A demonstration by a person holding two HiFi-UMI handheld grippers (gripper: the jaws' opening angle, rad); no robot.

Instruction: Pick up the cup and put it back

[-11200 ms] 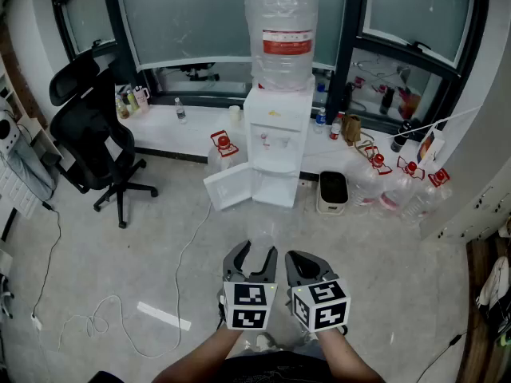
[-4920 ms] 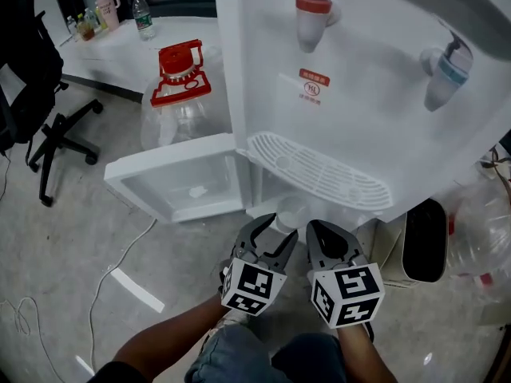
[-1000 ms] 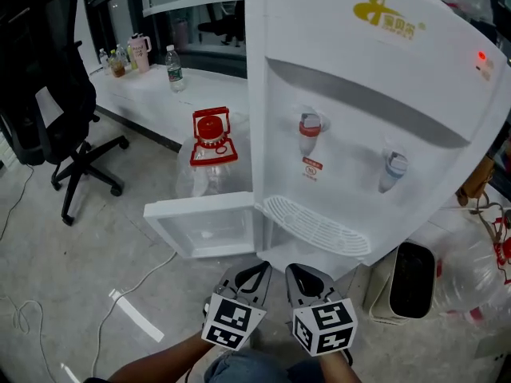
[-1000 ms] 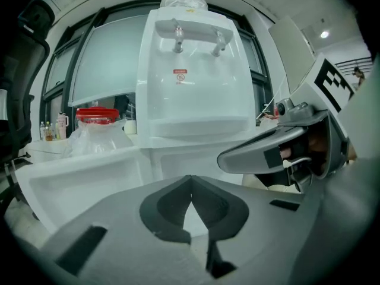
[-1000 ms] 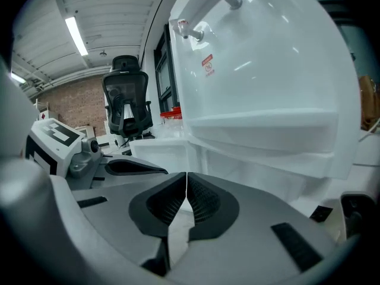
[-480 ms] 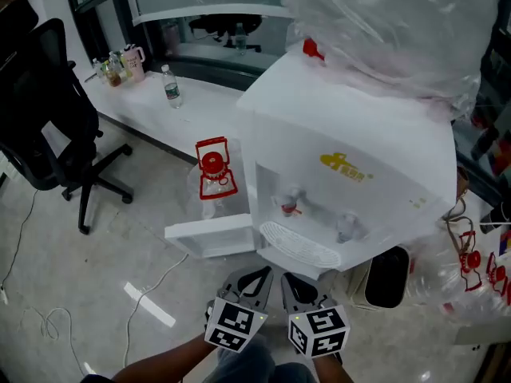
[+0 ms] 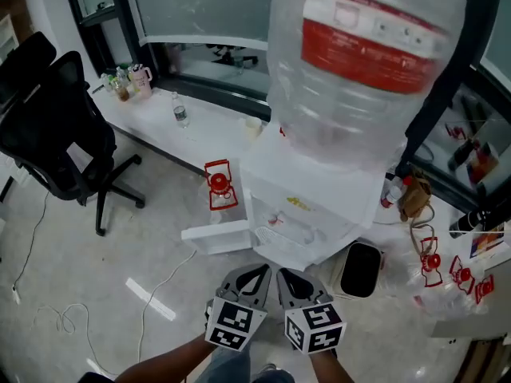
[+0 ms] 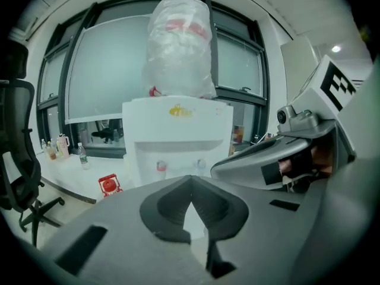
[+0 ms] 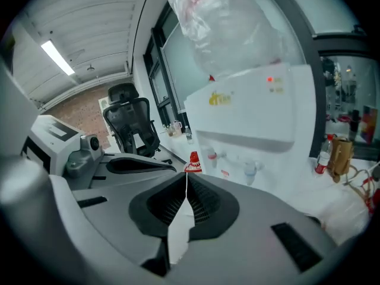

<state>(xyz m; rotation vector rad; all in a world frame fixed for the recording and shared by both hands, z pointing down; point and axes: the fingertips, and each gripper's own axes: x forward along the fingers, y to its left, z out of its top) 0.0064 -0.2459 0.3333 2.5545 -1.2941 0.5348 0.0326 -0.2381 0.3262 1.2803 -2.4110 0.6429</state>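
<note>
Big clear water bottle (image 7: 363, 62) fills the top of the head view, red label up, sitting on the white dispenser (image 7: 307, 206). Off to the left there's the black office chair (image 7: 60, 142) on the pale floor. The long white surface (image 7: 209, 130) runs under the windows behind it. Down low, the dispenser's cabinet door (image 7: 217, 236) hangs open to the left, and a black bin (image 7: 361, 268) stands just beside the dispenser on the right. A red-capped jug (image 7: 219, 186) stands on the floor near that door.

Bottom centre now: the left tool (image 7: 257, 271) and right tool (image 7: 289, 278) sit side by side, both aimed at the dispenser. Both have their jaws pressed tight together, gripping nothing.

And the cup (image 7: 254, 125)? A small pale one, standing on the surface just left of the bottle, well apart from both tools.
</note>
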